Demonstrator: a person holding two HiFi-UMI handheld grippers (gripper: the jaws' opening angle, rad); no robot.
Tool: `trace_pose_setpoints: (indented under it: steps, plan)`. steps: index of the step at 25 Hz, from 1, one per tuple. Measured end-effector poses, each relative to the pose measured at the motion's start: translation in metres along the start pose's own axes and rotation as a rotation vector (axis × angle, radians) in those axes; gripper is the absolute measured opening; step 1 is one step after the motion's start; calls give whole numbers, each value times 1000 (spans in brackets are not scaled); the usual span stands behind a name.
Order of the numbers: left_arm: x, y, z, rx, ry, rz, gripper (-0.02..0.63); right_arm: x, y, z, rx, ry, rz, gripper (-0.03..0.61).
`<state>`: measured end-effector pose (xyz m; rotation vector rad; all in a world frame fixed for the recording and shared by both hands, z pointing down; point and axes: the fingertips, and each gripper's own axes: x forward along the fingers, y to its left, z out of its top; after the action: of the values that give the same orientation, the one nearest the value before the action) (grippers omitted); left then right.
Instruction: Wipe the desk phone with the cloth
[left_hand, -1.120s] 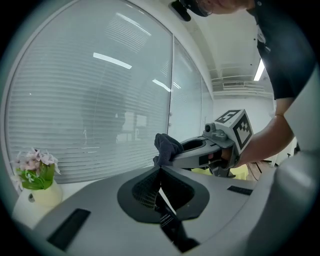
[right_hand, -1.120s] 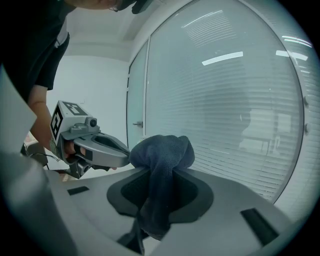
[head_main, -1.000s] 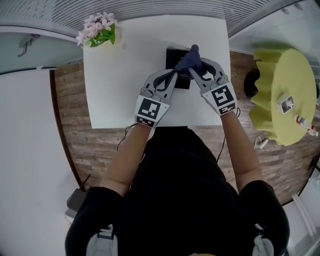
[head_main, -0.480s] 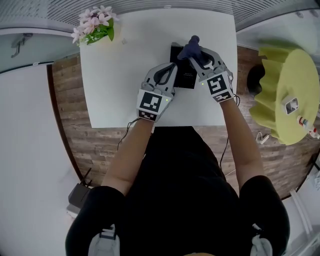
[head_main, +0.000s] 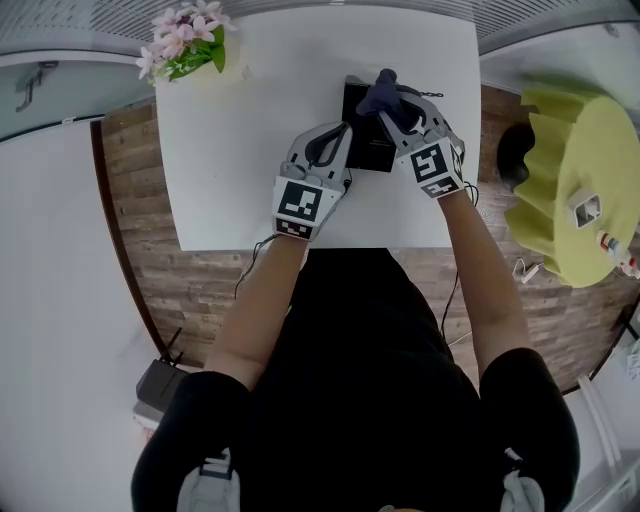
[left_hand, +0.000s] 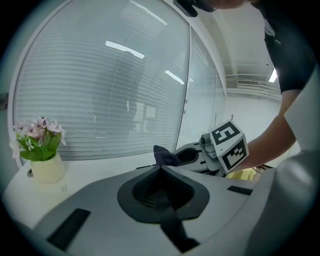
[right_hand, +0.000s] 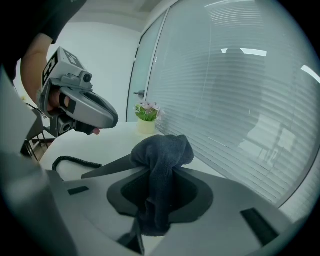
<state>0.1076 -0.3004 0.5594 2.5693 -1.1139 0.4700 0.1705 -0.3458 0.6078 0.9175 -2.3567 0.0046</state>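
While the right gripper (head_main: 392, 100) pinches the evidently soft, light cloth (head_main: 376, 97) by its bunched middle, the left gripper (head_main: 343, 135) sits pressed together, empty; the rigid desk phone (head_main: 372, 155) may slide.

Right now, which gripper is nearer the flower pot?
Left. The left gripper is at the desk phone's edge facing the flower pot; the right gripper, clamping the cloth, is farther, over the phone.
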Motion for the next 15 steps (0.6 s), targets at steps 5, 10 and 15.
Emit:
trace_pose_setpoints:
  steps: [5, 10, 15]
  plan:
    - [1, -3, -8, -5, 7, 3, 11, -2, 8, -4, -3, 1, 14, 109]
    - [5, -6, -17, -11, 15, 9, 9, -6, 24, -12, -17, 6, 39, 109]
    - [7, -12, -25, -12, 21, 13, 11, -12, 39, -20, -25, 10, 62, 108]
